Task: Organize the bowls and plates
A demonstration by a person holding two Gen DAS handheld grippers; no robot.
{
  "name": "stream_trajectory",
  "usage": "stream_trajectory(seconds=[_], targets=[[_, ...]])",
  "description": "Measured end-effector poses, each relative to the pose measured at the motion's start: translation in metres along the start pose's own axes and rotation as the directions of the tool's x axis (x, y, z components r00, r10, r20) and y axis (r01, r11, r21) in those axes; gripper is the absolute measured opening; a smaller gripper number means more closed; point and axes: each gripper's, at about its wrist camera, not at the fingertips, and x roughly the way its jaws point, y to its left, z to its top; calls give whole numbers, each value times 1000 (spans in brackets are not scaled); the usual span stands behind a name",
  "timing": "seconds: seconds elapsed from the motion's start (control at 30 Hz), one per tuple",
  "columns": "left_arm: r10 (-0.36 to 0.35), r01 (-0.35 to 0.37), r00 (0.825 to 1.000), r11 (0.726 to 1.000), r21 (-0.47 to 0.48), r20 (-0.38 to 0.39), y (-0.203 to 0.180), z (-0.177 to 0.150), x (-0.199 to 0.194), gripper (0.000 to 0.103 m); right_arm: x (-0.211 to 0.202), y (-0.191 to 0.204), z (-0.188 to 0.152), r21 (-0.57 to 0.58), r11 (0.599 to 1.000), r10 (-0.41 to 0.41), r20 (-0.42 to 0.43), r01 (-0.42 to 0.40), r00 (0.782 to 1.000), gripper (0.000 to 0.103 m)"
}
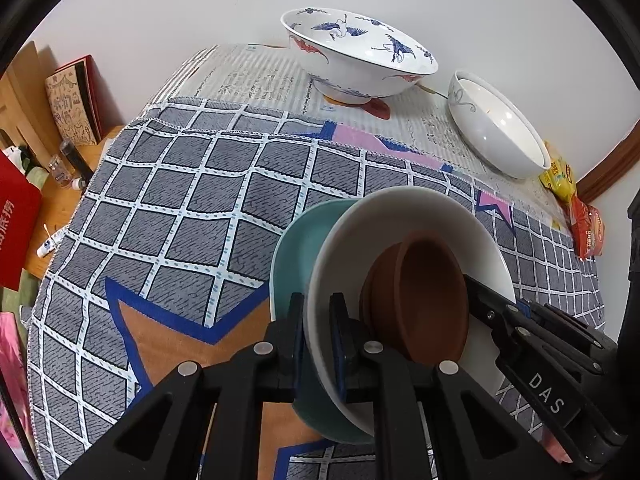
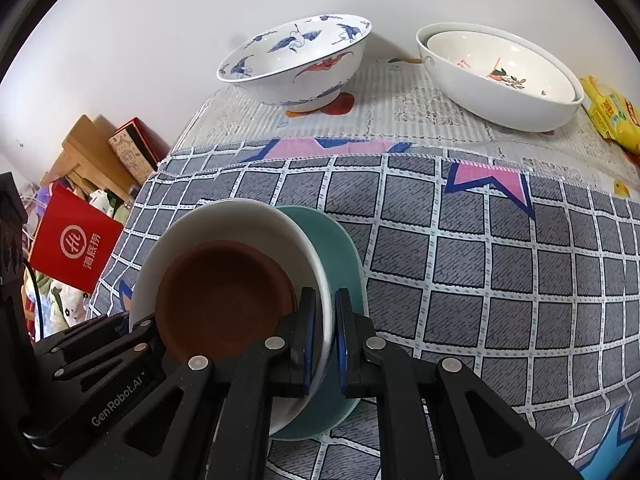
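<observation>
A: What is gripped closest to the lenses?

B: A stack of 3 is seen: a brown bowl (image 1: 428, 300) nested in a white bowl (image 1: 400, 220), with a teal plate (image 1: 296, 248) against the white bowl's outer side. The left gripper (image 1: 318, 320) is clamped on the white bowl's rim, and the right gripper (image 2: 325, 320) is clamped on the rim at the opposite side. The stack is held tilted just above the checked cloth (image 1: 180, 208).

A: And farther off?

B: A crane-patterned bowl (image 2: 296, 60) is set near the wall on a pale mat (image 2: 400, 108). Beside it, 2 nested white bowls (image 2: 500, 76) are shown in the right wrist view, the inner one with red decoration; in the left wrist view only 1 bowl is made out there.
</observation>
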Motion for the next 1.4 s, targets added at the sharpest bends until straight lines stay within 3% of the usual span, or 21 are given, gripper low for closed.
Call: stream_trajectory(seconds=[0.23, 0.47, 0.6, 0.8, 0.9, 1.07, 1.23, 1.33, 1.4], targets=[[-20, 20, 1000, 1000, -7, -9, 4, -1, -5, 16, -3, 4, -2, -65, 998, -19, 2, 19, 1000, 13], [-2, 2, 999, 1000, 0, 45, 0, -10, -38, 18, -30, 3, -13, -97, 995, -6, 40, 10, 999, 16], [-7, 6, 998, 1000, 13, 66, -9, -19, -55, 23, -44, 1, -26, -104, 995, 4, 53, 1, 999, 22], [-31, 26, 993, 998, 48, 112, -30, -41, -85, 28, -86, -13, -52, -102, 995, -7, 107, 18, 994, 24], [-55, 44, 988, 996, 79, 142, -47, -53, -101, 37, -112, -31, -69, -82, 995, -41, 139, 53, 989, 28], [-87, 59, 974, 989, 134, 209, -76, -78, -130, 56, -164, -67, -97, -19, 987, -154, 210, 161, 966, 30], [-93, 55, 963, 987, 153, 251, -98, -99, -151, 67, -211, -95, -123, 36, 972, -235, 265, 234, 935, 41], [-97, 54, 960, 985, 166, 263, -108, -112, -160, 69, -227, -106, -137, 70, 960, -281, 279, 273, 918, 59], [-92, 42, 957, 982, 182, 276, -117, -121, -166, 75, -237, -112, -148, 86, 957, -292, 294, 278, 910, 63]])
